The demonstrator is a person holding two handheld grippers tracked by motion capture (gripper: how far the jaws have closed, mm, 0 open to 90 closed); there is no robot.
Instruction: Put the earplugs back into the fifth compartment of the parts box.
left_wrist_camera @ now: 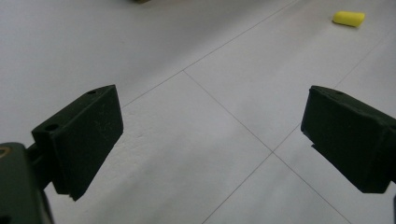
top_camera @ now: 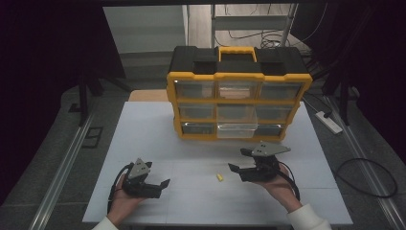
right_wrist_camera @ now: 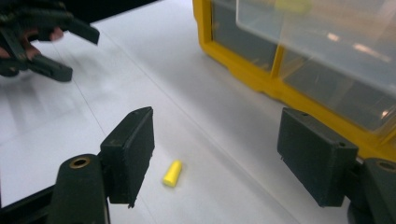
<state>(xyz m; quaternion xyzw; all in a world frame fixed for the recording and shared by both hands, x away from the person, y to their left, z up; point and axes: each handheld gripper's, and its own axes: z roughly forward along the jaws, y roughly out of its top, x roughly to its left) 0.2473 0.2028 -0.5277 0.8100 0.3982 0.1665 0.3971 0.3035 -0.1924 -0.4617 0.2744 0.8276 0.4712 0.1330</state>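
Observation:
A small yellow plug-shaped piece (top_camera: 219, 178) lies on the white table between my two grippers. It sits low between the right gripper's jaws in the right gripper view (right_wrist_camera: 172, 173), and at the top right of the left gripper view (left_wrist_camera: 349, 18). My right gripper (top_camera: 238, 161) hovers just right of it, open and empty, pointing left. My left gripper (top_camera: 162, 184) rests at the front left, open and empty. A yellow and black drawer organizer (top_camera: 238, 98) stands at the back, its bottom middle clear drawer (top_camera: 236, 129) pulled out.
The white table (top_camera: 143, 139) ends near the person's hands at the front. The organizer's yellow frame (right_wrist_camera: 261, 74) is close on the right gripper's right side. A power strip (top_camera: 328, 121) and cables (top_camera: 368, 177) lie on the floor to the right.

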